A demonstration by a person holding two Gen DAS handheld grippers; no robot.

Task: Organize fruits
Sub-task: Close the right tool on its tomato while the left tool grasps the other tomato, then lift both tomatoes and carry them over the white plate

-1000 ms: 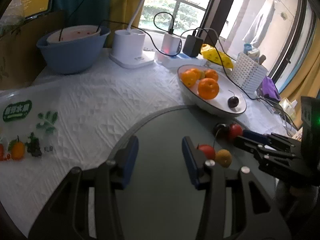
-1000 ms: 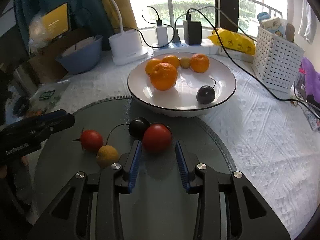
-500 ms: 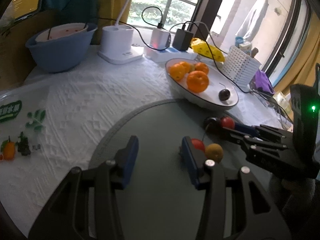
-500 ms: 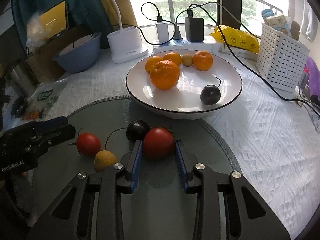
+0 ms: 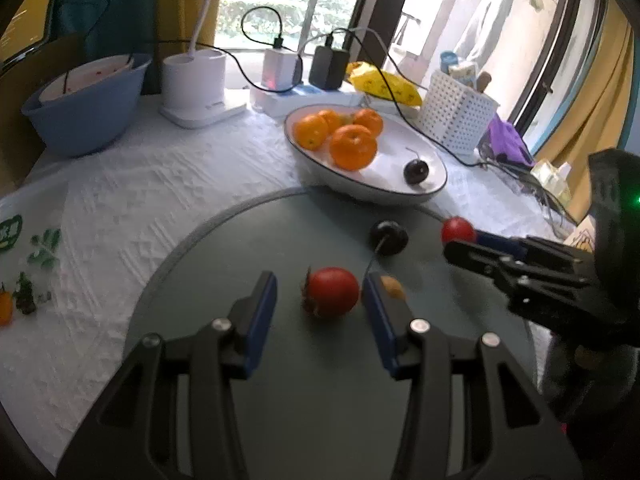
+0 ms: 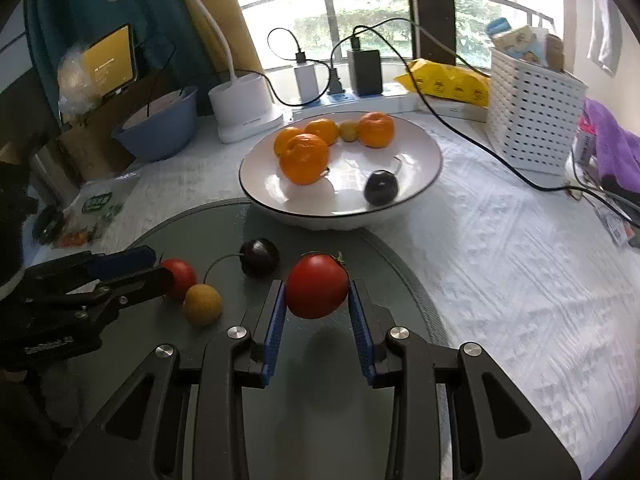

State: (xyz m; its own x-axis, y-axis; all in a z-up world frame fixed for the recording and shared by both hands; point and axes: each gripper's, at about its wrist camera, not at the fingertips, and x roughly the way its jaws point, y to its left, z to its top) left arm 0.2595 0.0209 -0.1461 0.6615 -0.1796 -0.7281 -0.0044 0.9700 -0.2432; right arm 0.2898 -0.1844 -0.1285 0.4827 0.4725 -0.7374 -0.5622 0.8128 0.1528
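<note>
My right gripper (image 6: 316, 300) is shut on a red tomato (image 6: 316, 286) and holds it just above the round grey mat (image 6: 400, 280). My left gripper (image 5: 320, 300) is open low over the mat (image 5: 240, 260), with a second red tomato (image 5: 332, 292) between its fingers, close to the right pad and not pressed. A small yellow fruit (image 6: 202, 304) and a dark plum (image 6: 259, 257) lie on the mat beside it. Behind the mat stands a white bowl (image 6: 436, 160) with several oranges (image 6: 304, 158) and a dark plum (image 6: 381, 188).
A blue basin (image 5: 84, 112) and a white lamp base (image 5: 196, 84) stand at the back left. Chargers with trailing black cables (image 6: 480, 140) run past the bowl. A white perforated basket (image 6: 532, 120) and a purple cloth (image 6: 612, 140) are at the right.
My right gripper closed on the red tomato and raised it a little off the mat. My left gripper shifted right, so the other tomato now sits between its fingers.
</note>
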